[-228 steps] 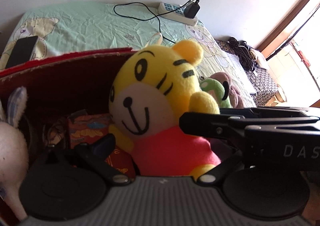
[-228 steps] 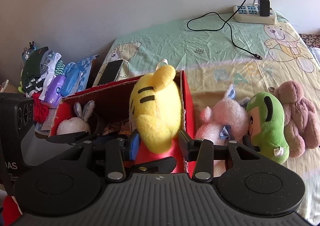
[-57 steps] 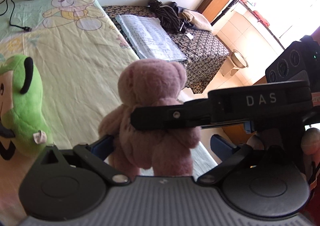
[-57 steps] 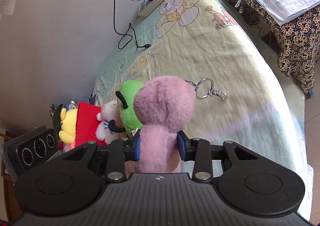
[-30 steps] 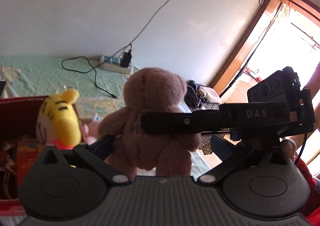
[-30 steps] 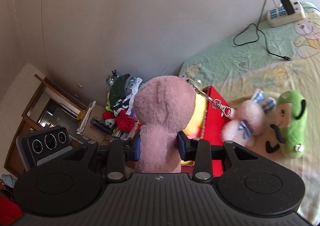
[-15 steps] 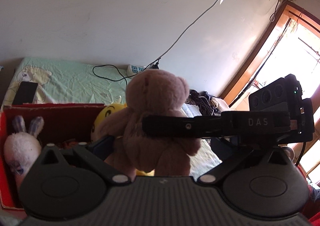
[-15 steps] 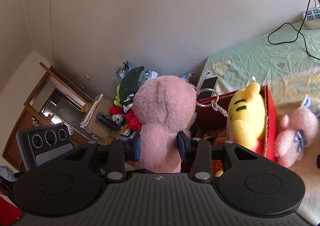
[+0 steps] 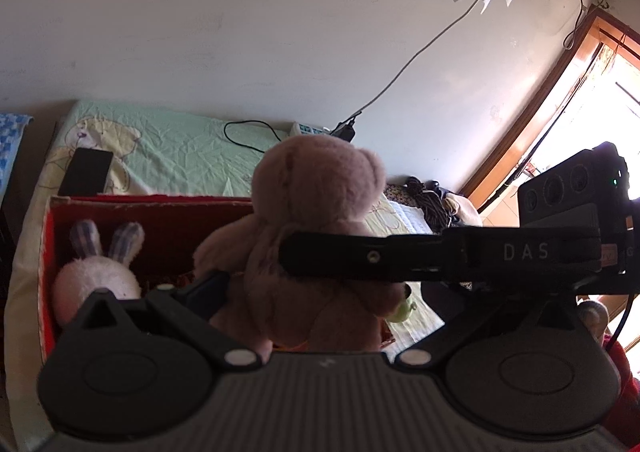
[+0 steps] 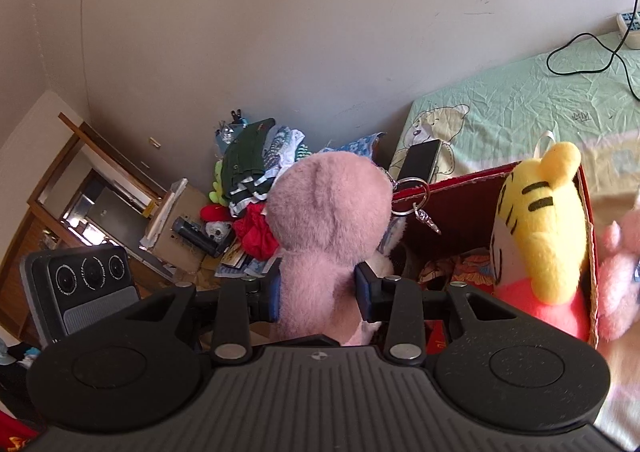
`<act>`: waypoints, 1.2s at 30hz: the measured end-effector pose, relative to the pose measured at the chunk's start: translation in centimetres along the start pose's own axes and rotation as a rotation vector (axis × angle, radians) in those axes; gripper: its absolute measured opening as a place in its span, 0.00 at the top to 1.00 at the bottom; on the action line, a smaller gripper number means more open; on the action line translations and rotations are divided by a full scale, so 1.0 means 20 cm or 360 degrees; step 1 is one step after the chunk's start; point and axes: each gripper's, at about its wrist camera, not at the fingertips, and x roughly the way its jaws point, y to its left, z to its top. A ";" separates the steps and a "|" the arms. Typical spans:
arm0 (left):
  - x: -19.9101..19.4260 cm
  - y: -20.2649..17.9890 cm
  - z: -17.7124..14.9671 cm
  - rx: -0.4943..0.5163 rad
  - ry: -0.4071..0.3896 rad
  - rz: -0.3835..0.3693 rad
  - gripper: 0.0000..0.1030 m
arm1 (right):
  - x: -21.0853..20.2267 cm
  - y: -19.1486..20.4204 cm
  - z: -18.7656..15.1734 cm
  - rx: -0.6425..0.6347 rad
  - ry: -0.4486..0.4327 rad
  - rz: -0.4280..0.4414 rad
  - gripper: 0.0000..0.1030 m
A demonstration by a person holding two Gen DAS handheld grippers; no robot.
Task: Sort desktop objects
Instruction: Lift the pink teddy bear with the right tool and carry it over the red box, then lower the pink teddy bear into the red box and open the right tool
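A mauve plush bear (image 10: 328,236) with a metal keyring (image 10: 412,196) hangs above the open red box (image 10: 480,176), and my right gripper (image 10: 318,290) is shut on its body. In the left wrist view the bear (image 9: 316,220) fills the centre. The right gripper's black finger (image 9: 400,258) crosses its chest there. My left gripper (image 9: 320,292) is open, with a finger on either side of the bear. Inside the box (image 9: 160,204) sit a white rabbit (image 9: 96,280) at the left end and a yellow tiger (image 10: 536,220) at the right end.
A pink plush rabbit (image 10: 624,260) lies on the bed just outside the box's right wall. A black phone (image 10: 420,160) rests on the sheet behind the box. A power strip (image 9: 308,130) with cables sits by the wall. Piled clothes and clutter (image 10: 248,172) stand left of the bed.
Both grippers and the bear have swung left from the bed's right side to above the red box. The right gripper has stayed shut on the bear throughout.
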 end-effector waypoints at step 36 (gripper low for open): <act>0.56 0.37 -0.09 -0.0288 0.0383 -0.0129 0.03 | 0.37 -0.23 0.00 -0.0109 0.0225 -0.0659 0.63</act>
